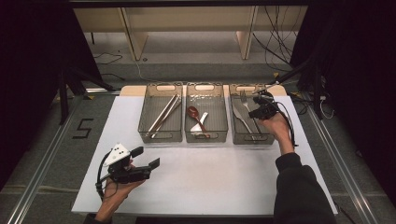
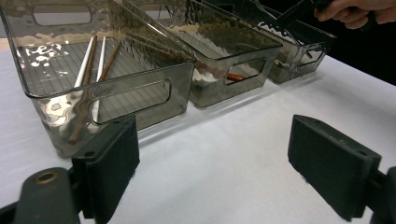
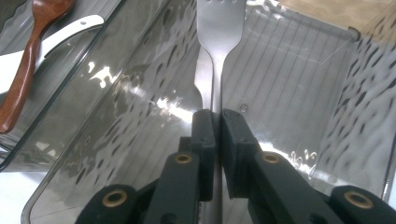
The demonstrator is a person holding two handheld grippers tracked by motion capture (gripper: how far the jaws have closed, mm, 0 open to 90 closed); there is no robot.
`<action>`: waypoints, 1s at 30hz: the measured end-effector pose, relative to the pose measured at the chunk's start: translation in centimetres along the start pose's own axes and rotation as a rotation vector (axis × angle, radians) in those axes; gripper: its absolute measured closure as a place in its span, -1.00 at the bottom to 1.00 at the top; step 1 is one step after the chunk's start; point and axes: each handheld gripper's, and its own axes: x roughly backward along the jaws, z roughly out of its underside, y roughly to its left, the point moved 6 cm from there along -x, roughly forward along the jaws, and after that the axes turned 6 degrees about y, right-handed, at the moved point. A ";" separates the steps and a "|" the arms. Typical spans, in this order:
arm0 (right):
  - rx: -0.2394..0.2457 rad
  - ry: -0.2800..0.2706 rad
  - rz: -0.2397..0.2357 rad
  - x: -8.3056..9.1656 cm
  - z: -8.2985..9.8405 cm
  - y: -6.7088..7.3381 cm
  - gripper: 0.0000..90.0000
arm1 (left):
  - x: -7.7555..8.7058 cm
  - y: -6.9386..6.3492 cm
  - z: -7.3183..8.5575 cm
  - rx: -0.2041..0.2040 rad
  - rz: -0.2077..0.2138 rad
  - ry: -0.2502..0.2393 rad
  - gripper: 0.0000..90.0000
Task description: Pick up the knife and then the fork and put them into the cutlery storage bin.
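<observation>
high view: three bins sit in a row on the table (image 1: 201, 182). the left bin (image 1: 161, 135) holds chopsticks (image 1: 163, 114), the middle bin (image 1: 206, 136) spoons (image 1: 196, 116), and the right bin (image 1: 252, 138) a fork (image 1: 244, 100) with other flatware beside it. the right gripper (image 1: 259, 111) reaches into the right bin; the left gripper (image 1: 148, 157) waits low on the table, well apart, jaws wide.

left gripper view: its pads (image 2: 109, 163) stand far apart with nothing between them, facing the chopsticks' bin.

right gripper view: the right gripper's jaws are pinched on the fork's handle, its head (image 3: 220, 21) pointing away over the bin floor.

sorting looks nearly done: every bin is stocked and the table is bare. what seems left is letting go of the fork and pulling out.
</observation>
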 end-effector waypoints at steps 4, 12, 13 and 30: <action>0.001 0.004 0.001 -0.1 0.2 0.0 0.88 | 0.0 0.0 0.0 0.000 0.000 0.000 -0.64; -0.008 0.015 -0.005 -0.6 0.7 -0.1 0.88 | 0.0 0.0 0.0 0.000 0.000 0.001 -0.64; -0.006 0.015 -0.004 -0.7 0.7 -0.1 0.88 | 0.0 0.0 0.0 0.000 0.000 0.002 -0.64; -0.015 -0.035 -0.050 0.6 0.7 1.0 0.33 | 0.0 0.0 0.0 0.001 -0.001 0.002 -0.64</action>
